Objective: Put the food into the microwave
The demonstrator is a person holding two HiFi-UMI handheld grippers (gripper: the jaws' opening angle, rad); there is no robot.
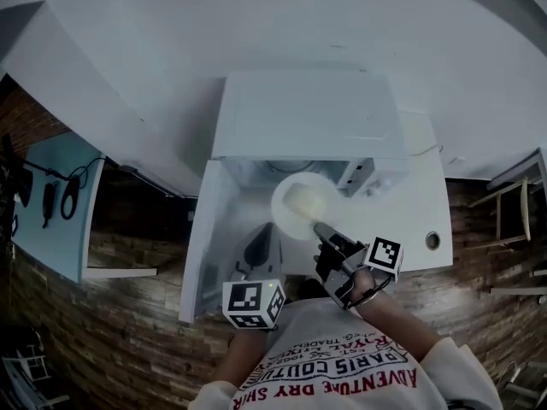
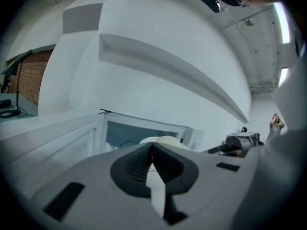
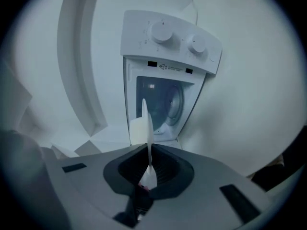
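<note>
A white microwave [image 1: 308,118] stands on a white table with its door [image 1: 209,246] swung open to the left. A white plate [image 1: 291,216] carrying pale food [image 1: 306,199] hangs right in front of the opening. My right gripper [image 1: 320,229] is shut on the plate's near rim; in the right gripper view the plate [image 3: 145,123] runs edge-on between the jaws of the right gripper [image 3: 148,150]. My left gripper [image 1: 267,233] sits low to the plate's left, over the open door, and holds nothing. In its own view the left gripper [image 2: 152,147] has its pads together, with the plate [image 2: 165,140] just beyond.
The microwave's control panel with two knobs [image 3: 162,31] lies right of the cavity [image 3: 160,102]. The white table [image 1: 423,186] reaches right past the oven and has a round hole [image 1: 433,240]. Brick-patterned floor [image 1: 128,314] surrounds it. A pale blue table [image 1: 60,203] stands at the left.
</note>
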